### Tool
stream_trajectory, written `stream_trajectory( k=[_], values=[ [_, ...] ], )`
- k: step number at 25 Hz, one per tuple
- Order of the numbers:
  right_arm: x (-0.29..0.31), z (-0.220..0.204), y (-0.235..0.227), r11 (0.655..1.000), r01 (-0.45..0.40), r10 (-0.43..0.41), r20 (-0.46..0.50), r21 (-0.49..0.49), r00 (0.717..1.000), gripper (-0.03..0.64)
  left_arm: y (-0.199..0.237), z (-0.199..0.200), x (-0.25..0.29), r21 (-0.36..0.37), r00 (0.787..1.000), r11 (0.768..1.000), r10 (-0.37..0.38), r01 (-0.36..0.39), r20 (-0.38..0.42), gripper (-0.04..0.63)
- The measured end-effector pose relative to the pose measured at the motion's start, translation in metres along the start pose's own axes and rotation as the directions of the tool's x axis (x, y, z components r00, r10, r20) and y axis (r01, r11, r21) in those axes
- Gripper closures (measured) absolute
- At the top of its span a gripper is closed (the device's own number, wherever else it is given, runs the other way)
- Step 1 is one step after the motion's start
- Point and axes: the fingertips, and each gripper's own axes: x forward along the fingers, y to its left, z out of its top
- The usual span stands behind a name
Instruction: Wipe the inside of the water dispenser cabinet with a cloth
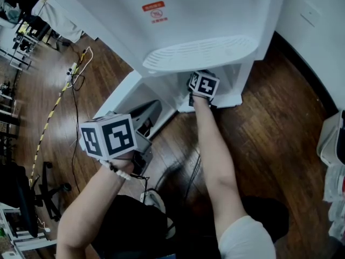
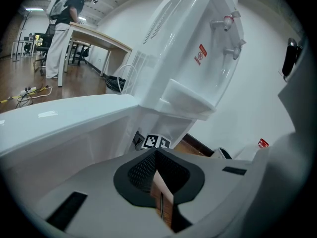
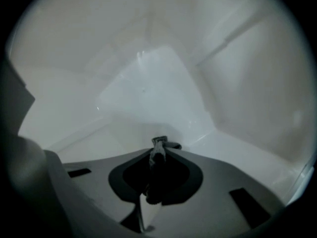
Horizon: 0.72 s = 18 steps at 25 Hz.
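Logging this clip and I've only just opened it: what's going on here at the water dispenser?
A person works with two handheld grippers at a white water dispenser. The right gripper is inside the open lower cabinet, with its jaws clamped on a dark cloth close to the cabinet's white floor. The left gripper hangs outside by the open door, with its jaws together and nothing in them.

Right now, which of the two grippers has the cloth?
The right gripper: its jaws pinch a dark cloth inside the cabinet. The left gripper is outside it, jaws shut on nothing.
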Motion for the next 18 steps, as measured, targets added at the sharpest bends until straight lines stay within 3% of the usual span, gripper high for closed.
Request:
stream_trajectory(
  k=[6,9,12,14,18],
  values=[
    [-0.021,0.047,-0.002,1.000,-0.020,0.018,0.189,0.009,0.982,0.575,-0.006,0.001,0.002,0.006,1.000,1.000,-0.011,0.011,0.000,0.598],
    [-0.036,0.080,0.006,0.998,-0.056,0.063,0.303,-0.031,0.951,0.575,-0.008,0.001,0.004,0.006,1.000,1.000,-0.014,0.014,-0.002,0.598],
    [-0.055,0.112,0.017,0.993,-0.095,0.114,0.419,-0.066,0.901,0.575,-0.010,0.000,0.005,0.005,1.000,1.000,-0.019,0.019,-0.004,0.598],
    [-0.064,0.125,0.022,0.992,-0.095,0.121,0.452,-0.081,0.884,0.574,-0.011,-0.001,0.006,0.007,1.000,1.000,-0.019,0.019,-0.005,0.598],
    [-0.048,0.110,0.008,0.999,-0.036,0.039,0.356,-0.015,0.934,0.574,-0.010,0.000,0.005,0.003,1.000,1.000,-0.017,0.017,-0.004,0.598]
  ],
)
